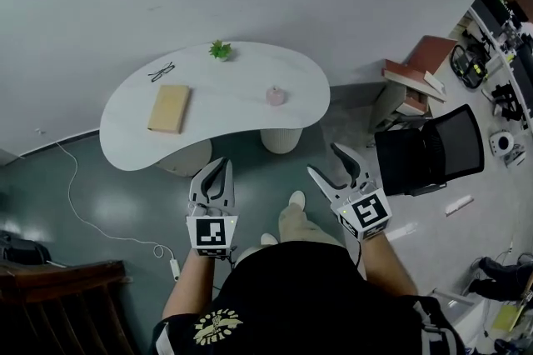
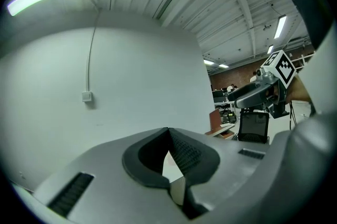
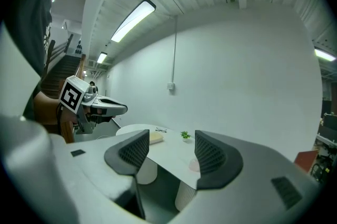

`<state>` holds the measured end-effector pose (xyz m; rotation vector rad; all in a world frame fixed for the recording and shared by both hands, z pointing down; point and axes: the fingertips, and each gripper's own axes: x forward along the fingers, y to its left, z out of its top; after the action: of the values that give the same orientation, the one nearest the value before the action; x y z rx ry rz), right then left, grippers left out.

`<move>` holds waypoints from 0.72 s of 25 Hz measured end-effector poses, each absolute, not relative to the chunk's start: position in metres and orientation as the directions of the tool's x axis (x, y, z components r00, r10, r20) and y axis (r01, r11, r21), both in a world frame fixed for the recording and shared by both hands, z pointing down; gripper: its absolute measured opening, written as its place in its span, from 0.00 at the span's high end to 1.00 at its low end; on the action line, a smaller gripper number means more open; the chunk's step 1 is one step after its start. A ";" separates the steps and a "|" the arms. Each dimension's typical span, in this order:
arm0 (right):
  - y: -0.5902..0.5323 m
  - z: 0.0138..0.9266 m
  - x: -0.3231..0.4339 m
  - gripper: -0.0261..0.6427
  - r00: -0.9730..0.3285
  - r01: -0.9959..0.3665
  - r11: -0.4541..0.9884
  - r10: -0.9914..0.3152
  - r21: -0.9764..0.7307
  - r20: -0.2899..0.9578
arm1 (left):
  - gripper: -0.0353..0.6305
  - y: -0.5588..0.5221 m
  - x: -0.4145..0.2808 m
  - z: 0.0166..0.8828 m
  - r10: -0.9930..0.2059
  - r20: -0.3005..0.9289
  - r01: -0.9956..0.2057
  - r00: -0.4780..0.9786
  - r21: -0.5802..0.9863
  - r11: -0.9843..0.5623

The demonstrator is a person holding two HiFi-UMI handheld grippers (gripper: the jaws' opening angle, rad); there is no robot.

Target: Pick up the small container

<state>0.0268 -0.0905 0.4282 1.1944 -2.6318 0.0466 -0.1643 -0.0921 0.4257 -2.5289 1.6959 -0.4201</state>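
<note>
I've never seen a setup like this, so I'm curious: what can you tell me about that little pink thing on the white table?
The small container is pale pink and rounded, with what looks like a little knob on top. It is too small to tell what it is made of. It stands upright and alone on the right part of the white table. Only the tabletop touches it.

The small container [image 3: 192,165] is half hidden behind one of the fingers [image 3: 216,157] of the right gripper [image 3: 171,144].

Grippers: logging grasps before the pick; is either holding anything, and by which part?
Nothing is held. The left gripper is shut on nothing, the right gripper open and empty; the small container sits untouched on the table.
</note>
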 end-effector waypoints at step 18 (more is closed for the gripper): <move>-0.246 0.424 0.063 0.57 -0.670 -0.716 0.696 -0.708 0.059 0.223 | 0.94 -0.243 -0.126 0.403 -0.935 0.155 -0.908 0.320 -0.230 -0.349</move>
<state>0.0626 -0.2463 0.4237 1.1425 -2.6774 0.0488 -0.1257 -0.2426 0.4033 -2.4686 1.7305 -0.3989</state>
